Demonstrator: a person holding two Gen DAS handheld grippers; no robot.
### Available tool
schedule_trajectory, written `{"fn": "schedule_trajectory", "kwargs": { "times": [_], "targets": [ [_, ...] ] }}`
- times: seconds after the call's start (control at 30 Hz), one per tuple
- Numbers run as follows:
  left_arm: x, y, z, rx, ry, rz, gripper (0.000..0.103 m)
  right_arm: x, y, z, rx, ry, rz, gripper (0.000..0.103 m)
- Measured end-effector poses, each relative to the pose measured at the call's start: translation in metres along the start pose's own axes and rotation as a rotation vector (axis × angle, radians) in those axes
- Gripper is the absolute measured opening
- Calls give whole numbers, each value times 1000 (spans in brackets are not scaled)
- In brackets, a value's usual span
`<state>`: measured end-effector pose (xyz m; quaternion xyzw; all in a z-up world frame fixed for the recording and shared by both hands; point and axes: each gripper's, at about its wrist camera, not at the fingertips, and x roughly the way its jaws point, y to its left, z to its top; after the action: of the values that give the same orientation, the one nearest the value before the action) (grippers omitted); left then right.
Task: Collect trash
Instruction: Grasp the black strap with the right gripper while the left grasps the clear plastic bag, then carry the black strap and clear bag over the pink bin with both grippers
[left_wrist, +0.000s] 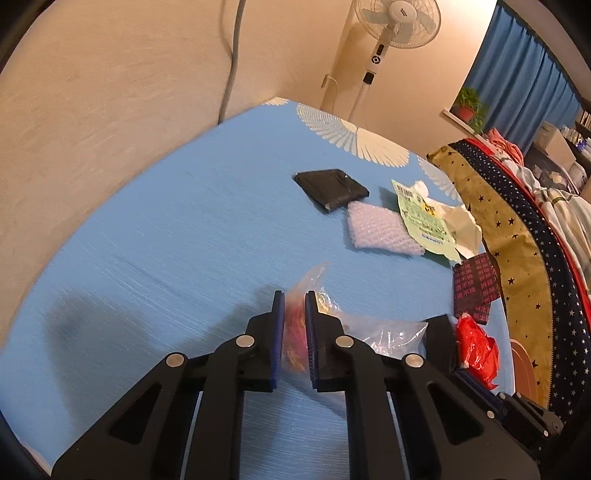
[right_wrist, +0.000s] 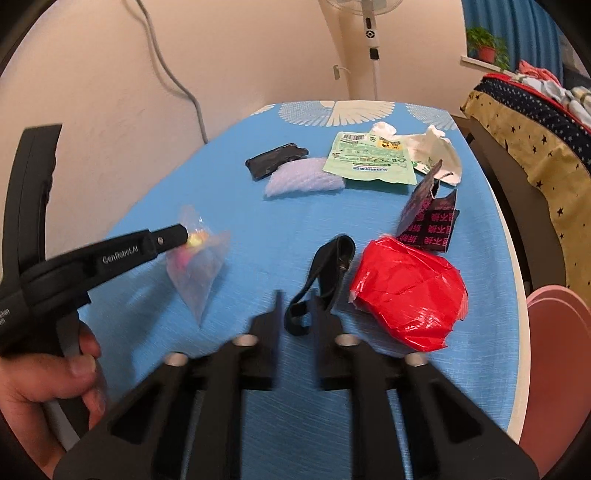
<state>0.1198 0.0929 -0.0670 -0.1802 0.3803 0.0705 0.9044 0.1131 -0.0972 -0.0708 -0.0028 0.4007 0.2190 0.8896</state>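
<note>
A blue-clothed table (left_wrist: 166, 240) holds scattered trash. My left gripper (left_wrist: 294, 295) is shut on a clear plastic bag (left_wrist: 293, 326) with pink and yellow bits inside. The right wrist view shows that same gripper (right_wrist: 184, 236) nipping the bag (right_wrist: 199, 273) near its top, with a hand (right_wrist: 55, 380) holding it. My right gripper (right_wrist: 297, 295) is blurred. A black strap (right_wrist: 332, 266) runs back into it, and the strap's loop is caught between the fingers. A crumpled red plastic bag (right_wrist: 406, 291) lies just right of the strap, and my right gripper (left_wrist: 439, 339) stands beside the red bag (left_wrist: 476, 347).
Farther back lie a black packet (right_wrist: 275, 160), bubble wrap (right_wrist: 303, 181), a green wrapper (right_wrist: 369, 162), white paper (right_wrist: 439, 151) and a dark wrapper with red lettering (right_wrist: 428, 221). A star-patterned cloth (right_wrist: 535, 147) and a pink round thing (right_wrist: 554, 350) flank the table's right edge. A fan (left_wrist: 399, 22) stands behind.
</note>
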Motion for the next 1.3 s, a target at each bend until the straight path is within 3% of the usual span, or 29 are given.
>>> {"fn": "schedule_trajectory", "kwargs": {
  "times": [0.43, 1.3],
  "targets": [
    [-26, -6, 2, 15, -68, -8, 10, -48, -3, 9, 5, -117, 1, 2],
    [-58, -63, -26, 113, -98, -140, 9, -144, -55, 3, 121, -276, -141, 2]
  ]
}}
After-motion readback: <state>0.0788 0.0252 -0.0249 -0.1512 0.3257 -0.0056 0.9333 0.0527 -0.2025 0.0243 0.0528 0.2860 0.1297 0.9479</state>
